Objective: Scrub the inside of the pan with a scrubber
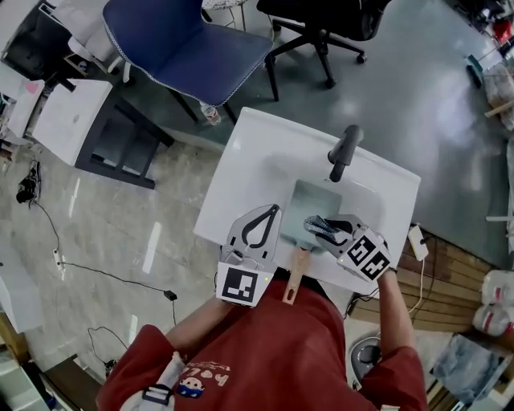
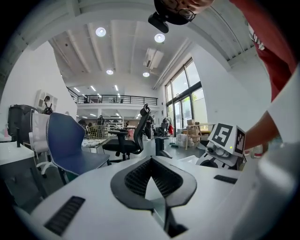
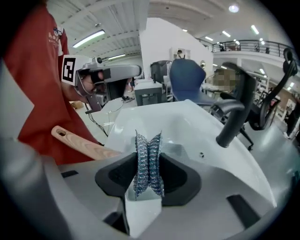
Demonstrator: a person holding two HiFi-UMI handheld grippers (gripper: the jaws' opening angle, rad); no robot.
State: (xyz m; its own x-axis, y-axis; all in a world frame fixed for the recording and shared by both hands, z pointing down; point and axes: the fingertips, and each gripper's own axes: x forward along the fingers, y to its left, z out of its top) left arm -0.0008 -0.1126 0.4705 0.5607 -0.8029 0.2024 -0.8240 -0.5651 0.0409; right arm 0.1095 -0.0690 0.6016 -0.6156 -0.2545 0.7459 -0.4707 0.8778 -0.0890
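Looking down through the head view, I record a white, smooth-glazed sink (image 1: pixel 241 156) with a dark, rounded tap (image 1: pixel 344 151) at its far side. A squarish grey pan (image 1: pixel 309 202) sits in the basin. Its pale, flat wooden handle (image 1: pixel 295 273) points back toward the person's red shirt (image 1: pixel 273 353) and has a hole near its end.

The right gripper (image 1: pixel 331 231) is over the near right part of the pan. In the right gripper view its fingers are clamped on a scrubber (image 3: pixel 147 159), a wad of silvery-blue metal mesh, coarse and knitted, squeezed into a waist between the ribbed black pads. I cannot tell whether the mesh touches the pan floor.

The left gripper (image 1: pixel 275 210) lies over the near left rim of the sink, its tips just beside the pan's left edge. In the left gripper view the fingers (image 2: pixel 136 176) meet at the tips, leaving a teardrop-shaped opening behind them with nothing in it.

Beyond the sink stand a blue padded chair (image 1: pixel 189 44) and a black swivel chair (image 1: pixel 321 20) on a glossy grey floor.
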